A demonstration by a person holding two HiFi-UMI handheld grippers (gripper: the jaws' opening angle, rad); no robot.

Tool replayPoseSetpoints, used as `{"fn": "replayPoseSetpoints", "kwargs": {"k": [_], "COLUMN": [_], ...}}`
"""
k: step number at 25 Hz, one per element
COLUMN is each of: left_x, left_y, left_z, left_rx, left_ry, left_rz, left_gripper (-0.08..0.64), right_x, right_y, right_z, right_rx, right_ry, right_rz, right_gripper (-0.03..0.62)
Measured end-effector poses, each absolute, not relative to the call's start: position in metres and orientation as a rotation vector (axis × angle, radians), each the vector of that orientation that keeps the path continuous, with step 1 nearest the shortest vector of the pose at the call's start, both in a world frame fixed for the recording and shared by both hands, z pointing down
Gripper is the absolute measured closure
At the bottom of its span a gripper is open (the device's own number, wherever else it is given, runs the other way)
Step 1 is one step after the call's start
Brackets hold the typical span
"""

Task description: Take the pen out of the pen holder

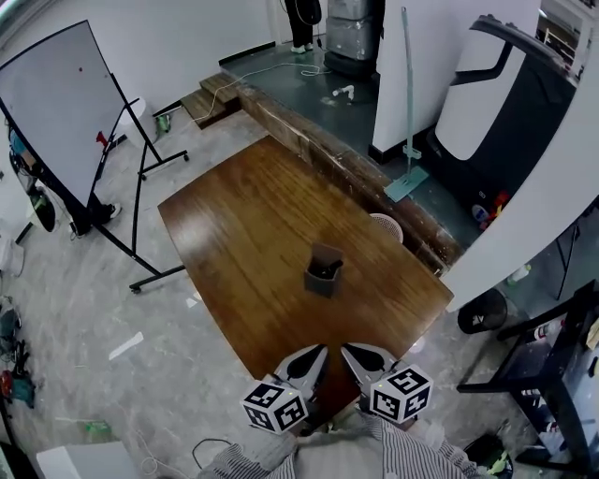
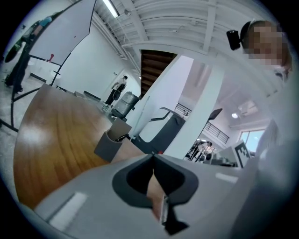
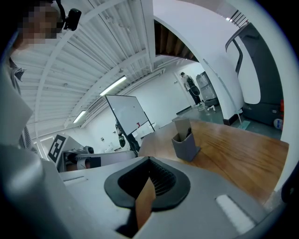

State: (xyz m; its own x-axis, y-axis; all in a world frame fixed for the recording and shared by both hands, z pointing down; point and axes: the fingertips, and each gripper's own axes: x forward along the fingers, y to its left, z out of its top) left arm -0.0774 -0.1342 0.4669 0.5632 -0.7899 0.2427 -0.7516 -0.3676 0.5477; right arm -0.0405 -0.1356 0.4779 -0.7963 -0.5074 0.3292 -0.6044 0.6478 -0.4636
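A grey pen holder (image 1: 323,273) stands upright near the middle of the brown wooden table (image 1: 253,224), with a dark pen (image 1: 328,268) inside it. Both grippers hover side by side over the table's near edge, well short of the holder. My left gripper (image 1: 318,352) is shut and empty. In the left gripper view its tips (image 2: 153,155) meet, with the holder (image 2: 111,144) ahead and to the left and the pen (image 2: 122,138) sticking out. My right gripper (image 1: 348,350) is shut too, nothing held. In the right gripper view, its tips (image 3: 149,159) point toward the holder (image 3: 185,145).
A whiteboard on a wheeled stand (image 1: 65,112) is left of the table. A raised step (image 1: 309,131) runs behind it, with a treadmill (image 1: 505,103) at the back right. A black rack (image 1: 562,374) stands at the right. A person (image 1: 301,23) stands far back.
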Motion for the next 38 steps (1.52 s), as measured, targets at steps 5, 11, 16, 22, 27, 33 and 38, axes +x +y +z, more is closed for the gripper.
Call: {"fn": "replayPoseSetpoints", "kwargs": {"k": [5, 11, 16, 22, 27, 33, 38], "left_x": [-0.076, -0.077, -0.080, -0.081, -0.085, -0.084, -0.079], "left_y": [-0.149, -0.168, -0.196, -0.236, -0.266, -0.296, -0.309], "left_z": [0.470, 0.476, 0.480, 0.486, 0.495, 0.506, 0.515], "left_rx": [2.219, 2.249, 2.246, 2.283, 2.323, 2.322, 2.322], "left_ry": [-1.211, -1.163, -1.166, -1.206, -1.219, -1.234, -1.236], "left_rz": [-0.010, 0.042, 0.081, 0.168, 0.246, 0.289, 0.340], "left_gripper": [0.552, 0.552, 0.552, 0.552, 0.552, 0.552, 0.520], "right_x": [-0.040, -0.040, -0.038, -0.035, -0.037, -0.036, -0.034], "right_y": [-0.147, -0.170, -0.189, -0.212, -0.221, -0.231, -0.241], "right_z": [0.473, 0.476, 0.482, 0.492, 0.508, 0.527, 0.532], "right_rx": [0.944, 1.001, 1.021, 1.035, 1.024, 1.010, 1.015], "right_ry": [-2.718, -2.705, -2.695, -2.686, -2.666, -2.644, -2.640], "right_rz": [0.834, 0.842, 0.892, 0.950, 0.997, 1.046, 1.086], "right_gripper": [0.594, 0.594, 0.594, 0.594, 0.592, 0.594, 0.594]}}
